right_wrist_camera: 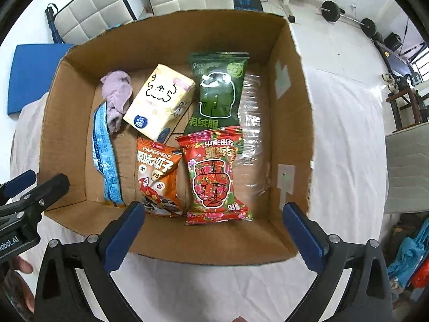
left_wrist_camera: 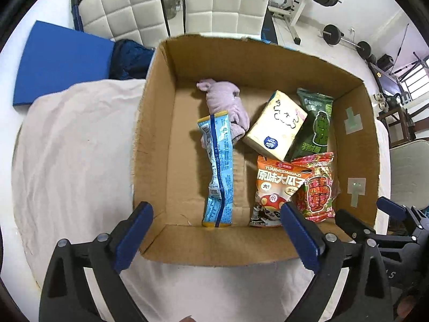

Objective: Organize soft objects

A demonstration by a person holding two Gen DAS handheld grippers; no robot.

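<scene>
An open cardboard box (right_wrist_camera: 292,86) sat on a bed covered with a pale sheet (right_wrist_camera: 346,139), its four walls upright and its near rim just ahead of both grippers. Inside, the soft things crowded the right and far parts of the floor. A lilac sock (left_wrist_camera: 228,104) lay toward the far left corner, with a long blue wrapper (left_wrist_camera: 218,171) running from it to the near wall. Right of these sat a cream tissue pack (left_wrist_camera: 276,123), tilted and touching a green packet (left_wrist_camera: 317,120). An orange sunflower-seed bag (right_wrist_camera: 156,174) and a red floral packet (right_wrist_camera: 214,177) lay side by side against the near wall, the red one overlapping the green one's lower end. A clear plastic bag (right_wrist_camera: 253,123) filled the strip along the right wall. Bare cardboard remained along the left wall and between the blue wrapper and the orange bag.

The left gripper (left_wrist_camera: 218,230) hovered above the near rim, jaws wide apart and empty, pointing down into the box. The right gripper (right_wrist_camera: 214,230) hung alongside it in the same downward tilt, jaws likewise spread with nothing between them.
</scene>
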